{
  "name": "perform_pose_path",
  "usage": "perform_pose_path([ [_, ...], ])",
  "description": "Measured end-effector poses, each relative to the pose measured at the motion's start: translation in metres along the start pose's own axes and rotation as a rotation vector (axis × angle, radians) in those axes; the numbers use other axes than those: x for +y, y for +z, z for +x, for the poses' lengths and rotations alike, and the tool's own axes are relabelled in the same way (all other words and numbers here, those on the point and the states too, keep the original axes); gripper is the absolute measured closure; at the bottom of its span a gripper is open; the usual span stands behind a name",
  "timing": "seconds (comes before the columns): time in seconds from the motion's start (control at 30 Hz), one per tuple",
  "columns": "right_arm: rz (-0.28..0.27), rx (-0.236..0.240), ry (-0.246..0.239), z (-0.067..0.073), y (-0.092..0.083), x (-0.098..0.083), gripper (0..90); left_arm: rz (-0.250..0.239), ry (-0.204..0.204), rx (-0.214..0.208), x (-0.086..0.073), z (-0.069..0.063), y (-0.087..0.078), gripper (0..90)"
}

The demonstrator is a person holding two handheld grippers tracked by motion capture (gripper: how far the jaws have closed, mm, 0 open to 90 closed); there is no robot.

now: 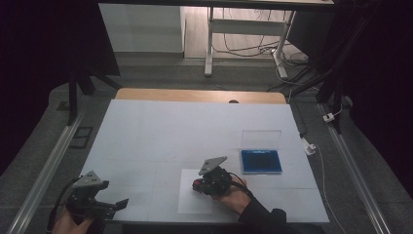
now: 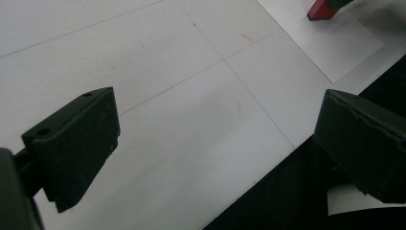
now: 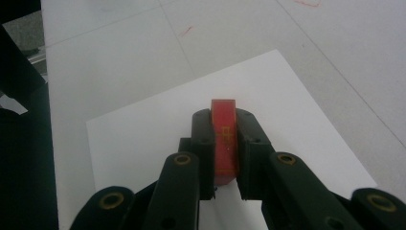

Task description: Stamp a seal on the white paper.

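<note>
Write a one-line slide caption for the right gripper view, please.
Right gripper shut on a red block, above a white sheet of paper on the table.

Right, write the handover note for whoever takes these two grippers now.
Right gripper: shut on the slim red rectangular block, held over the white paper sheet near the table's front edge.
Left gripper: open, empty, at the front left corner.
Blue tray with clear raised lid: open, right of the sheet.
Done: block gripped.
Left: likely pressing it onto the sheet like a stamp, or returning it to the tray; I can't tell which.
</note>
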State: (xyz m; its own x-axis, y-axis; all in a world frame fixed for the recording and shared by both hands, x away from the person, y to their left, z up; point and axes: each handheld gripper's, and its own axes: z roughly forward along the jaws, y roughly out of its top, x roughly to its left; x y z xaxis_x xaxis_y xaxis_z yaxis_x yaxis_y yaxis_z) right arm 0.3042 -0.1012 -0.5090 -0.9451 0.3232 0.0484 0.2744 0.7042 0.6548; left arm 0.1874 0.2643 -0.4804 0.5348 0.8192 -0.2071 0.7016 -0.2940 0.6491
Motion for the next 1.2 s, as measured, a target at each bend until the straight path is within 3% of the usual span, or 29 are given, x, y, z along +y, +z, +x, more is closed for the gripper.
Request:
perform_pose_path([
  [1.2,-0.076,0.007,0.051,-0.006,-0.028,0.006,79.6,-0.007,-0.004,-0.005,0.0,0.0,-0.001,2.2],
])
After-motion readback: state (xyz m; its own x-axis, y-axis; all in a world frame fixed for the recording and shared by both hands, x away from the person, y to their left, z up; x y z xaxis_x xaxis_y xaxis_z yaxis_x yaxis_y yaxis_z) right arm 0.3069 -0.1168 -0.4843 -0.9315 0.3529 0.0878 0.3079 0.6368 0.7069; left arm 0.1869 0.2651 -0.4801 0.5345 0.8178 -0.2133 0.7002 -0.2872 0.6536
